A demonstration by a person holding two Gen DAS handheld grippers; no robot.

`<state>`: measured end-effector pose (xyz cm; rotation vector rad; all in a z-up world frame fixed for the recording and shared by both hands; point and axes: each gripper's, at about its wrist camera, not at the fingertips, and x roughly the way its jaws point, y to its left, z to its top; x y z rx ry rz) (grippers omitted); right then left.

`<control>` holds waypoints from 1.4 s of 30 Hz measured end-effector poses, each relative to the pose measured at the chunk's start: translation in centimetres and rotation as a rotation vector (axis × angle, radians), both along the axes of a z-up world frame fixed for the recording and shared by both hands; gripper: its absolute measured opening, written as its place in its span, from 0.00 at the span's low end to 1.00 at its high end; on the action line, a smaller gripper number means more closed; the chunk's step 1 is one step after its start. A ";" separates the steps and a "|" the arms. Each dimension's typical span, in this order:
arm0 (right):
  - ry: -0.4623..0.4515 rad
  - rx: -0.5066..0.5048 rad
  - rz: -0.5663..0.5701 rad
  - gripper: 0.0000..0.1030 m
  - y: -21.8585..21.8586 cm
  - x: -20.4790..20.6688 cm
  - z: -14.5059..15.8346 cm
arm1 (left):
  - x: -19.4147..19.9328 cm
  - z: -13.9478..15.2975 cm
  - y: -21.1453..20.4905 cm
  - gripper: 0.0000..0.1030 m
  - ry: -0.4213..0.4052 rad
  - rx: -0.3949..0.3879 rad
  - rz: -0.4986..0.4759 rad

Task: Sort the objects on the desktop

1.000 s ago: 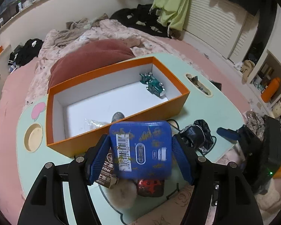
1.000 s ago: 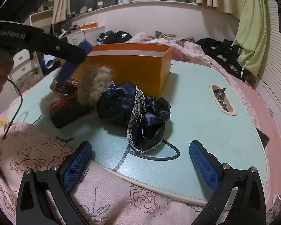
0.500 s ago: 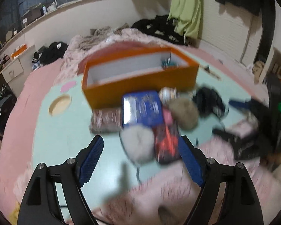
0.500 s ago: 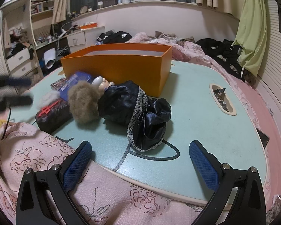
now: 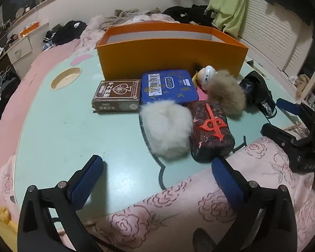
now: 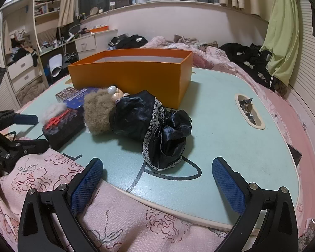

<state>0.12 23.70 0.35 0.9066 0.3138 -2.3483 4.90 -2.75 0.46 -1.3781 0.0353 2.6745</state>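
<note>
In the left wrist view a blue tin (image 5: 168,86) lies flat on the mint table (image 5: 63,136), just in front of the orange box (image 5: 172,48). A brown card box (image 5: 117,94) sits to its left. Nearer me are a white fur puff (image 5: 166,130) and a black case with a red emblem (image 5: 210,130). A brown-haired doll (image 6: 98,113) in a black satin dress (image 6: 153,124) lies to the right. My left gripper (image 5: 157,178) hovers at the table's near edge, its jaws opening with nothing between them. My right gripper (image 6: 157,178) stands open and empty before the doll.
A pink flowered blanket (image 5: 178,220) covers the table's near edge under both grippers. The table has a round cup hole (image 5: 66,79) at the left and a slot with foil wrappers (image 6: 248,111) at the right. A bed with clothes lies behind the box.
The left gripper let go of the blue tin, which now lies on the table before the box. It then drew back and down with its jaws spread wider. The right gripper stayed still.
</note>
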 end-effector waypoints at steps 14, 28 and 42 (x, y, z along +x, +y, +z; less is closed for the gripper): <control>0.001 0.000 0.000 1.00 0.1 0.1 0.0 | 1.0 0.3 0.1 1.00 0.024 0.008 0.010; 0.001 -0.001 0.000 1.00 0.1 0.1 0.0 | 1.1 0.3 0.1 1.00 0.023 0.011 0.023; 0.001 -0.002 0.000 1.00 0.2 0.1 0.0 | 1.1 0.3 0.1 1.00 0.023 0.011 0.026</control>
